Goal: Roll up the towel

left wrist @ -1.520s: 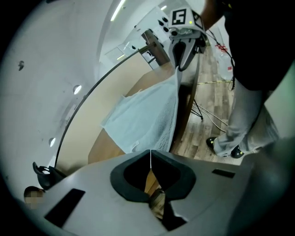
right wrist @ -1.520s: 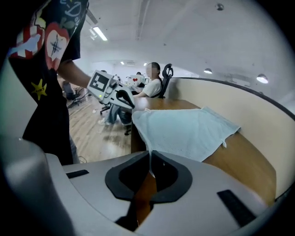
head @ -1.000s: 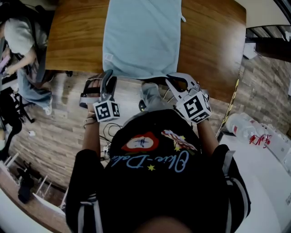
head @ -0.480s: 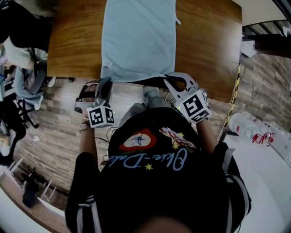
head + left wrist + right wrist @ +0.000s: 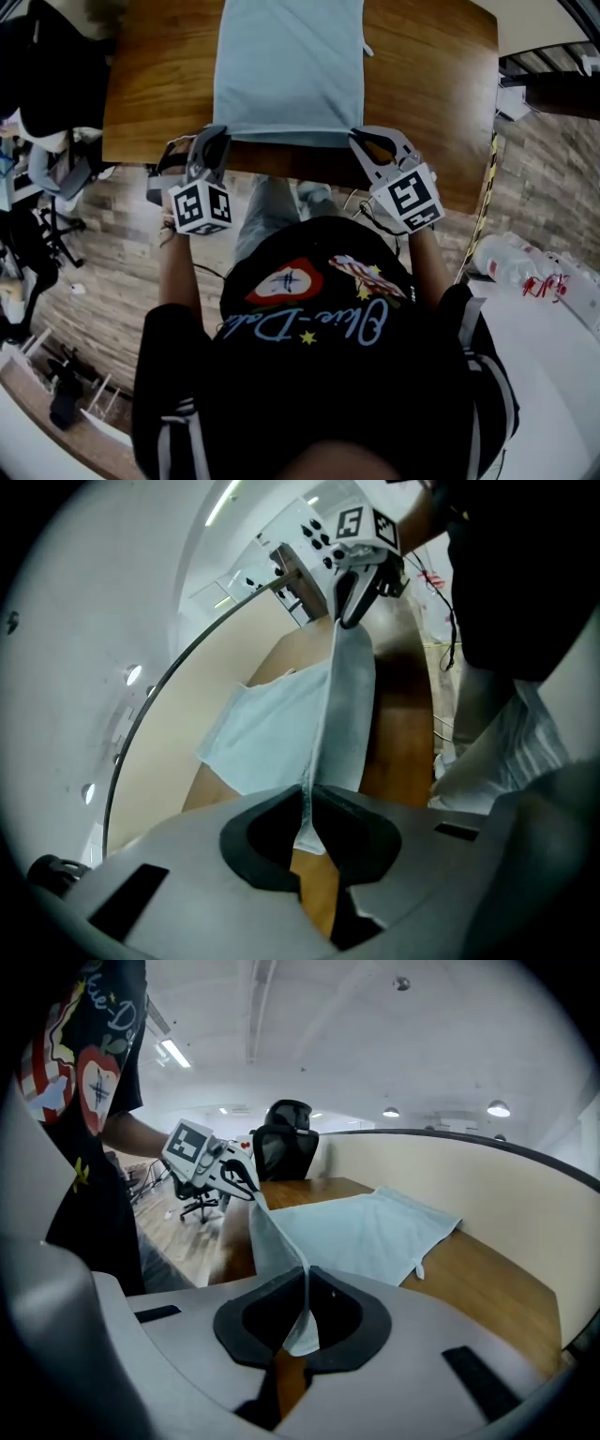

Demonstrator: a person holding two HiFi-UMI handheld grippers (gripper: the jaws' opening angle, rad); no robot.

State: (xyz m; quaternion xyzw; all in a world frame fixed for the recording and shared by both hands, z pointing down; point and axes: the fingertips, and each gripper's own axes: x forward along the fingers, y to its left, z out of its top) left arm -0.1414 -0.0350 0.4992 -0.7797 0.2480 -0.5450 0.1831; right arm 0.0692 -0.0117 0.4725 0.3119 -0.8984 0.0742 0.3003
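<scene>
towel point(image 5: 289, 66): 1 | hanging loop point(image 5: 367, 47) on towel: 1 | wooden table point(image 5: 431, 84): 1 | grippers: 2 – left gripper point(image 5: 216, 141), right gripper point(image 5: 362, 142) | marker cubes point(image 5: 200, 206): 2, one per gripper | office chairs: 2 – high-backed chair point(image 5: 286, 1136), small chair point(image 5: 195, 1206)

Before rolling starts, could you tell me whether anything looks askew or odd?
Nothing stands out: the light blue cloth towel lies flat on the brown wooden table, near corners pinched by the left gripper and right gripper.
</scene>
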